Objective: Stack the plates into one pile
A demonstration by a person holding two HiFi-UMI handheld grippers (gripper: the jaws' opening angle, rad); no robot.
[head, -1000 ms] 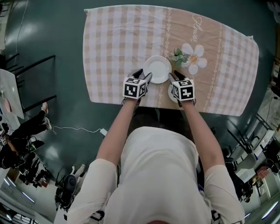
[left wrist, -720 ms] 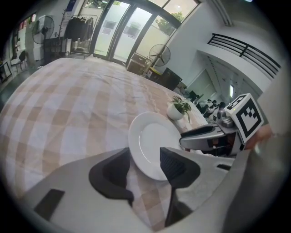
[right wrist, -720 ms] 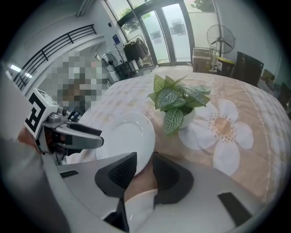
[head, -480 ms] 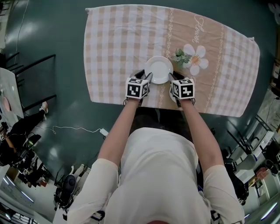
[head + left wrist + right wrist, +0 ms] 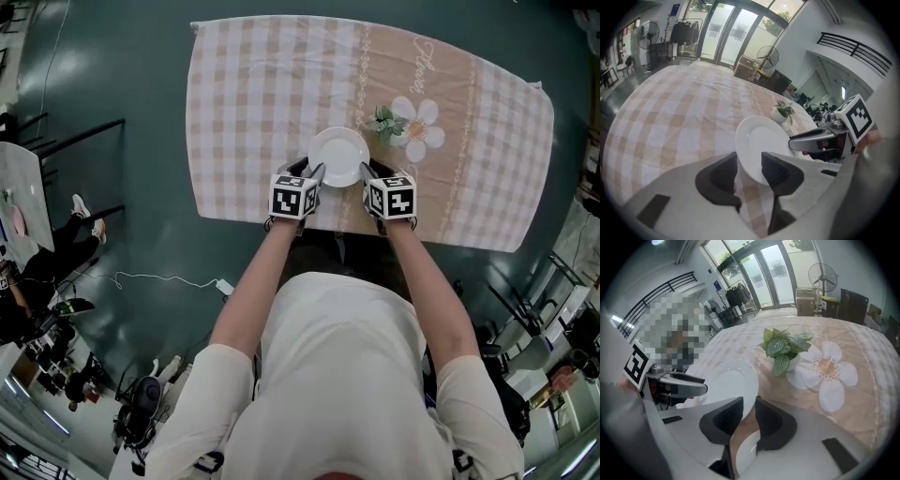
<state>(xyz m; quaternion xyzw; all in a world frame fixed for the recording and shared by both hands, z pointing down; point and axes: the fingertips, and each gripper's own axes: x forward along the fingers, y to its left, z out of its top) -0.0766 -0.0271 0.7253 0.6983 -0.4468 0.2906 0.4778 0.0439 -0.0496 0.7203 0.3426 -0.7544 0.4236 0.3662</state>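
Observation:
A white plate [image 5: 339, 156] sits near the front edge of the checked tablecloth [image 5: 262, 84], held from both sides. My left gripper [image 5: 310, 172] has its jaws on the plate's left rim [image 5: 764, 145]; they have just been closing, and the pads now press the rim. My right gripper [image 5: 368, 172] is shut on the opposite rim [image 5: 729, 383]. A second, smaller white plate [image 5: 745, 454] lies on the cloth under the right gripper's jaws. In the head view that gripper's marker cube hides it.
A small potted plant [image 5: 382, 122] stands just beyond the plate to the right, beside a printed white flower [image 5: 419, 122]. The table's front edge [image 5: 309, 225] runs right under both grippers. Dark floor surrounds the table.
The left gripper's jaws have narrowed onto the plate's left rim. Both grippers have drawn in against the plate. The plate has shifted slightly toward me, away from the plant.

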